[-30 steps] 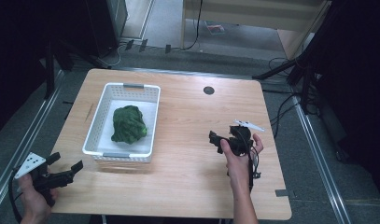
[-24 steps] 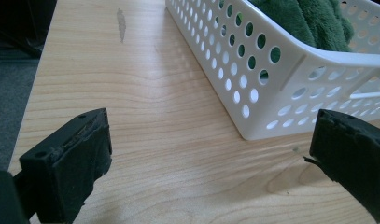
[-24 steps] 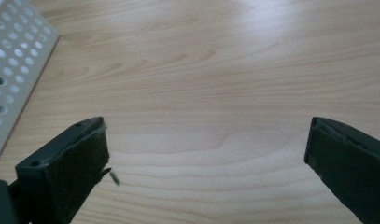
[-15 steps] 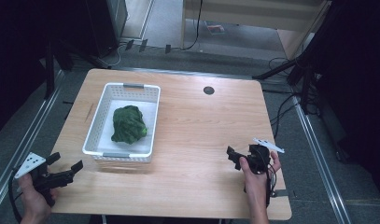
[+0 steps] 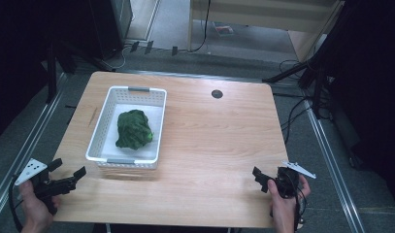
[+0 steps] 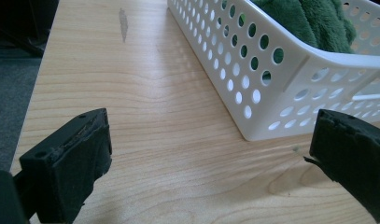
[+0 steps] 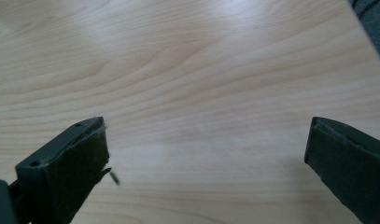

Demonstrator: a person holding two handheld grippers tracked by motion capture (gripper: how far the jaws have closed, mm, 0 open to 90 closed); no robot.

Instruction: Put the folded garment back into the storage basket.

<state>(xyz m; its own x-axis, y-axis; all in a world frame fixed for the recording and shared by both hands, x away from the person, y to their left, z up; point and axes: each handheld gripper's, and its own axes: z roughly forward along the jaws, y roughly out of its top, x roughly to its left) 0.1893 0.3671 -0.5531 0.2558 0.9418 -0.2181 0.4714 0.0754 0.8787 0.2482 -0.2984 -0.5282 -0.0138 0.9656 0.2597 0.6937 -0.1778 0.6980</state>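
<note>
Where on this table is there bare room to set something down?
Widest patch: bare wood between the white basket and the table's right edge, ahead of the right gripper. A narrower strip runs left of the basket. The basket holds a green cloth.

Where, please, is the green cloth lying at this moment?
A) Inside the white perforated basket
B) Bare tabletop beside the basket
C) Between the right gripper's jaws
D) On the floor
A: the green cloth sits within the walls of the white basket, and both grippers are open and empty.
</note>
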